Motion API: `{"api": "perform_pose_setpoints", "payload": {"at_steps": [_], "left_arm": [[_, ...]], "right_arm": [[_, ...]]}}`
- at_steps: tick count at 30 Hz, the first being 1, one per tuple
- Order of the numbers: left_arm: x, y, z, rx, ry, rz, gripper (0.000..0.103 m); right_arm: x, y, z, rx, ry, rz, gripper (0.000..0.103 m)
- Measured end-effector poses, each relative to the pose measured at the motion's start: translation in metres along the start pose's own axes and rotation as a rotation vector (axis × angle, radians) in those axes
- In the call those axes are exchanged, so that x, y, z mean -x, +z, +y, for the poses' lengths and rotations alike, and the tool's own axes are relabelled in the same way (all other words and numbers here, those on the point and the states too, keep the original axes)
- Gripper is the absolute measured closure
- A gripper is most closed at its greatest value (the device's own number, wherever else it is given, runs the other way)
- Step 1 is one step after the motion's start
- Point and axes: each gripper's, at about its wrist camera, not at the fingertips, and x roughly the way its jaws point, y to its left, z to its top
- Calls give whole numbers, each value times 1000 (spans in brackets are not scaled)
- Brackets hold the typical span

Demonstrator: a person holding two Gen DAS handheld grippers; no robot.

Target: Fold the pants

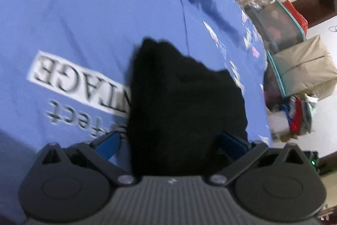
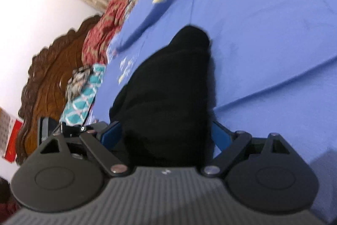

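Two spread hand-held grippers, left [image 1: 171, 141] and right [image 2: 166, 133], astride one black pants [image 1: 181, 102] bundle.

Black fabric pants [image 1: 185, 102] bunched on the blue printed bedsheet [image 1: 88, 20], directly ahead of both grippers. In the left wrist view, stacked cloth storage boxes [image 1: 299, 64] beyond the sheet's right edge. In the right wrist view, carved brown wooden headboard [image 2: 52, 69] far left, red patterned bedding [image 2: 105, 31] between headboard and sheet.

Motion blurred both views. The black pants [image 1: 181, 102] showed no folds or seams, and covered part of the lettering [image 1: 69, 77] printed on the bedsheet [image 1: 94, 14].
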Motion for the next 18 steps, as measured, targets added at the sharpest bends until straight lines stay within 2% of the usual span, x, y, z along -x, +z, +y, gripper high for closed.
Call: {"api": "perform_pose_setpoints", "payload": {"at_steps": [3,4,5,7,10,14,18], "left_arm": [[-12,-4,-2,-11,-37,-11,1],[-14,-6,-5,-22,-36,-16,11],[-15,-7,-11,-37,-28,-15,31],[-10,-5,-24,-32,-11,-19,45],[13,14,-54,-73,-82,-81,47],[37,67,-105,-237,-104,-226,47],[19,141,-135,-356,-79,-343,46]], "right_arm": [[-24,0,1,-1,23,59,11],[-31,-1,5,10,29,70,16],[-37,-3,12,31,31,87,30],[-38,0,28,91,14,95,39],[-27,17,52,157,67,48,42],[-12,69,88,309,119,-128,42],[-18,136,102,429,118,-260,41]]}}
